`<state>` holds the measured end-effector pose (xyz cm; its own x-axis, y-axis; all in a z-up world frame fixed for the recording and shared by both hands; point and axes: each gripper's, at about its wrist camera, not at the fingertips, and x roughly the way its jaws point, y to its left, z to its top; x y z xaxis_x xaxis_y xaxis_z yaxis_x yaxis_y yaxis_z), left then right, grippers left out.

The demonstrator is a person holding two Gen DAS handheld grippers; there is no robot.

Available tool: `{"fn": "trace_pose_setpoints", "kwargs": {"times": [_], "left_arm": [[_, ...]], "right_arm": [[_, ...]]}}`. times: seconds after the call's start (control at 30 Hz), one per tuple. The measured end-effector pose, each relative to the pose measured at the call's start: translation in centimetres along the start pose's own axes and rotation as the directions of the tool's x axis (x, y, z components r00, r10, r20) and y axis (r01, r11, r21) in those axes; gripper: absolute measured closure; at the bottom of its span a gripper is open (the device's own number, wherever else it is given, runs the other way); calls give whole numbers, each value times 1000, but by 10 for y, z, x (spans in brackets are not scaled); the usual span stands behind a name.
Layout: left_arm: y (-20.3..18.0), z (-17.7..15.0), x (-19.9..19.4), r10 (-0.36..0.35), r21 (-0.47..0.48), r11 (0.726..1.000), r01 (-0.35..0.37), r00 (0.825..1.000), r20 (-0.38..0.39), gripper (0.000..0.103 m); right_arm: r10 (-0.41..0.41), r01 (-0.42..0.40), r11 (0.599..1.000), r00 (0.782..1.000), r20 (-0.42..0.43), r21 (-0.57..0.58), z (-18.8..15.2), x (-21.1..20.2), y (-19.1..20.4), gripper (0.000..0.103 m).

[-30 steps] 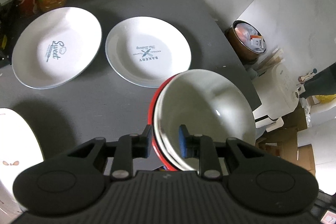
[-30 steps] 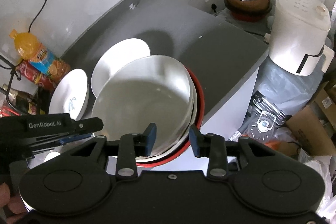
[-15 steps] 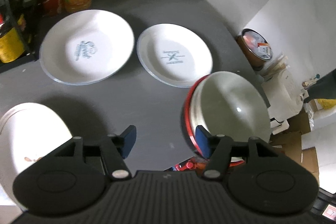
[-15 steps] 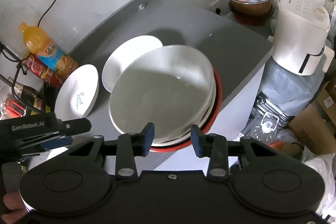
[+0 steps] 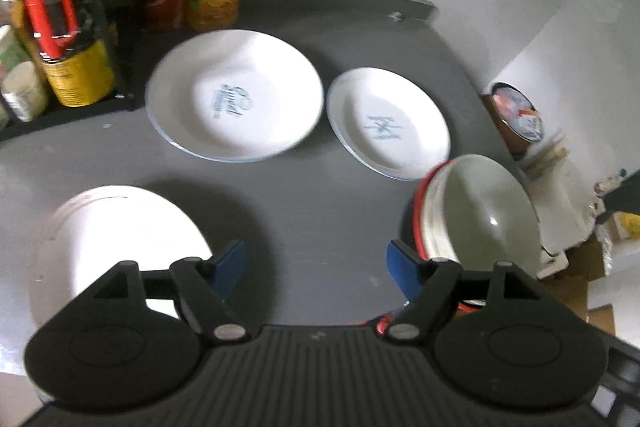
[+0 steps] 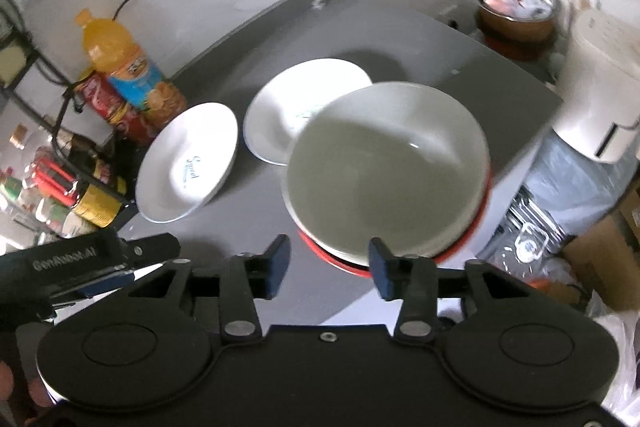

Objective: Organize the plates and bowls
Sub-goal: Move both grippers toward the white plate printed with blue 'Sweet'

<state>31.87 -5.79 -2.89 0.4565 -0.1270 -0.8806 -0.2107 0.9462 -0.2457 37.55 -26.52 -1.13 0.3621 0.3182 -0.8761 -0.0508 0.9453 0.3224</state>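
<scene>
In the left wrist view, the left hand-held gripper (image 5: 316, 267) is wide open and empty above the grey worktop (image 5: 320, 211). The stacked bowls (image 5: 480, 215) stand at right, two printed plates (image 5: 236, 107) behind.

In the right wrist view, the right hand-held gripper (image 6: 329, 267) is open, the bowls just beyond its fingertips.

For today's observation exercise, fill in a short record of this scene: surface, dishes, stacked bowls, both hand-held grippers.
surface: grey counter
printed plates: larger plate beside smaller plate
plain plate: near corner
bowl stack: pale bowl nested over red bowl
left hand-held gripper: open, empty
right hand-held gripper: open, just short of the stack
background: orange drink bottle
</scene>
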Motion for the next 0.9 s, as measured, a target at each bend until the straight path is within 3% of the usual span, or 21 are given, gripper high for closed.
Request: {"fn": "trace_pose_setpoints", "kwargs": {"times": [0.4, 0.67, 0.9], "left_arm": [[50, -2, -6, 123, -187, 975, -122, 992, -10, 25], [65, -7, -3, 184, -275, 943, -187, 982, -37, 25], [66, -8, 5, 220, -341, 912, -228, 973, -64, 25]], "right_arm": [[115, -131, 973, 989, -90, -190, 23, 25, 57, 47], [168, -227, 910, 967, -192, -347, 41, 49, 80, 40], [188, -298, 828, 946, -265, -475, 57, 67, 95, 34]]}}
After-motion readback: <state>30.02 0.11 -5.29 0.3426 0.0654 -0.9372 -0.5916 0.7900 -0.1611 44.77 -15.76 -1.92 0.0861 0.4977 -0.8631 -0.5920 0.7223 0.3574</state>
